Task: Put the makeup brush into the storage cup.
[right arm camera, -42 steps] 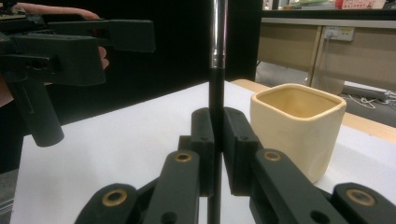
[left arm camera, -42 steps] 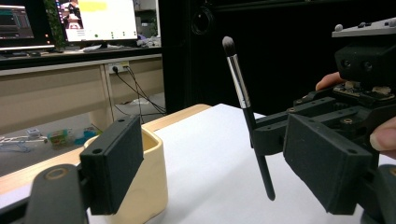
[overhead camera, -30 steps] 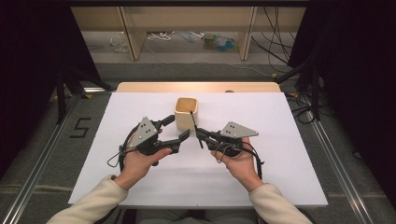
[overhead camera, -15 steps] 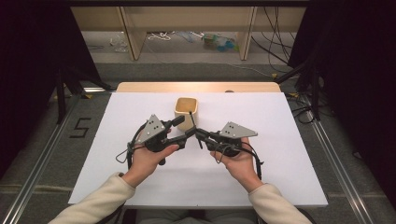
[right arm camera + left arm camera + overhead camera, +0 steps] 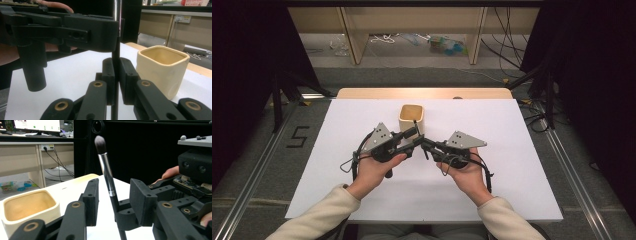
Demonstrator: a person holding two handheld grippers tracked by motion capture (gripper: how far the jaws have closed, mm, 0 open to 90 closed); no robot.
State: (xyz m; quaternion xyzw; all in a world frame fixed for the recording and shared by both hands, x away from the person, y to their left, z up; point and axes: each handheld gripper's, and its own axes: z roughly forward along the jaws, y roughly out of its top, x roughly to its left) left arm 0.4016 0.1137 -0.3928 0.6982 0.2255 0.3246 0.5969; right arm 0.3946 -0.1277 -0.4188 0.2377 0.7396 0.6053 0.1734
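- While right gripper (image 5: 116, 72) clamps brush (image 5: 107, 177) handle upright, left gripper (image 5: 113, 202) jaws, just closing, straddle it untouched.
- Left gripper view: bristles; high view: cup (image 5: 411, 119) on counter (image 5: 512, 165).

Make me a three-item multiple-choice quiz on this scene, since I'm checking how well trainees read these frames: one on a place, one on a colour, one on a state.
1. Where does the cup stand?
A. On the white table sheet, just beyond the grippers
B. On the floor
C. In the person's left hand

2. What colour is the cup?
A. Blue
B. Cream
C. Black

3. How is the brush held?
A. Lying flat on the sheet
B. Standing in the cup
C. Upright, clamped in the right gripper

Answers: 1 A, the high view shows it on the sheet. 2 B, cream walls in both gripper views. 3 C, the right gripper view shows its jaws pinching the handle.
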